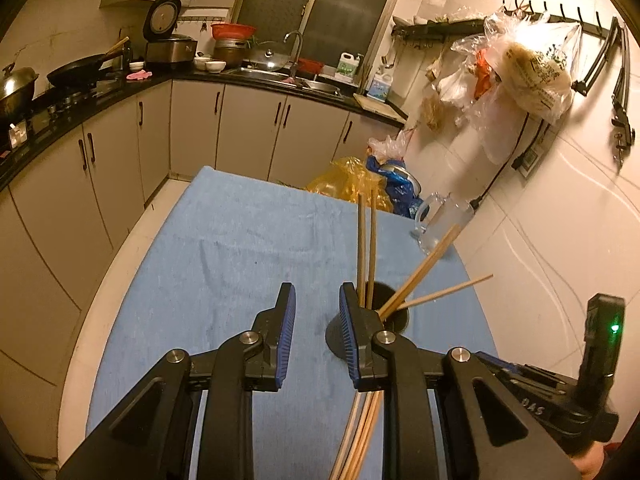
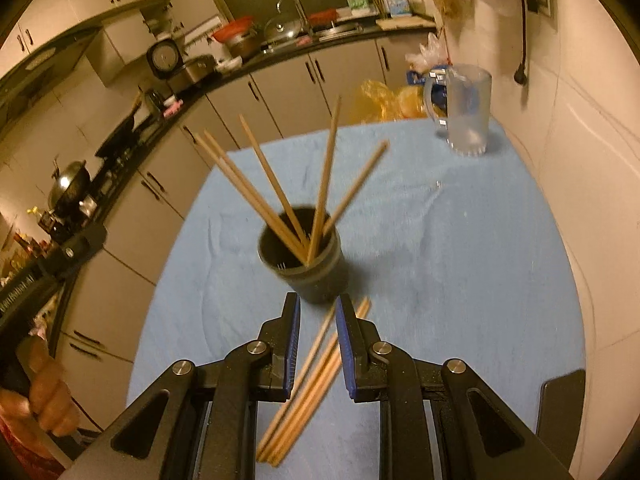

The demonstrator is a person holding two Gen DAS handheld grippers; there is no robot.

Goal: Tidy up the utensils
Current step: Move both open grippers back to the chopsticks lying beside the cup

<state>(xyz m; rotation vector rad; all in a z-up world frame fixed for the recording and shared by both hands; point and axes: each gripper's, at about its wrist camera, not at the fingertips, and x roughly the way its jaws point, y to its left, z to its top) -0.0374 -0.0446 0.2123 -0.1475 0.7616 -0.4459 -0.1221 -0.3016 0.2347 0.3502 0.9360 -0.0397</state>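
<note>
- Kitchen scene w/ a tabletop [image 2: 460, 264] being covered by a blue towel; a dark holder cup [image 2: 300, 268] is being seen standing upright near its middle, w/ five chopsticks [image 2: 280, 196] fanning out of its mouth.
- Loose chopsticks [image 2: 308, 376], a bundle of approx. four, are being shown lying flat on the towel just on the near side of the cup; their long axis is running from the cup's base back toward the camera, slightly diagonal, lower-left to upper-right.
- Right tongs [image 2: 318, 320] are being held directly over the far end of that bundle, tips just short of the cup; the sticks are passing through the gap btwn the jaws. This hand is judged the nearer one for the next pick-up.
- Right jaws are being kept spread, nothing pinched; whether a pad is touching a stick cannot be told.
- Left tongs [image 1: 318, 312] are being held beside the cup's left side, right finger overlapping the rim in the left-wrist view; contact cannot be confirmed. Jaws spread, nothing gripped.
- A clear glass mug [image 2: 464, 112] is being seen well apart, at the far right corner by the wall.
- Likely next move (judgement): closing across the bundle's width.
</note>
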